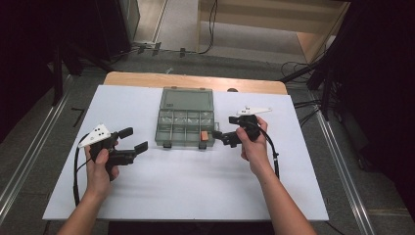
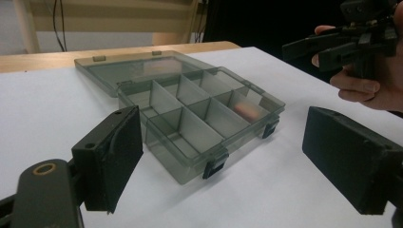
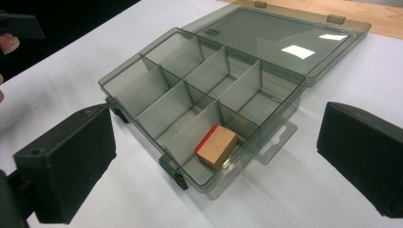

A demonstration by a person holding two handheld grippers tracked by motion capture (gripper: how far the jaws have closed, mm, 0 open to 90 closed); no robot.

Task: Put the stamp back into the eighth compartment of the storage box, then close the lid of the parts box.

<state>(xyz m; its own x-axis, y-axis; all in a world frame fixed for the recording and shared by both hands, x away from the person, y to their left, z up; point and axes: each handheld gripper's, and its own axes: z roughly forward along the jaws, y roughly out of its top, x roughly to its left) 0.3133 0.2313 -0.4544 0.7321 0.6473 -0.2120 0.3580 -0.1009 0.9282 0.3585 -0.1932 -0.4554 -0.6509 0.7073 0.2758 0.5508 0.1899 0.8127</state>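
A smoky transparent compartment box (image 1: 185,125) lies open in the middle of the white table (image 1: 186,181), its lid (image 1: 187,99) folded flat toward the far edge. Dividers split the tray into two rows of compartments. A small wooden block (image 3: 216,146) with a red-orange end face rests in the near-row end compartment on the right-hand side of the high view, leaning against the compartment wall; the other compartments look bare, though the tinted plastic makes that hard to confirm.

The right tool (image 1: 226,137) is held just beside the box's right end, its jaws spread wide with nothing between them, aimed at the compartment with the block. The left tool (image 1: 136,140) hovers well apart from the box on its left side, jaws likewise spread and pinching nothing. Two dark latches (image 2: 215,166) stick out from the box's front edge.
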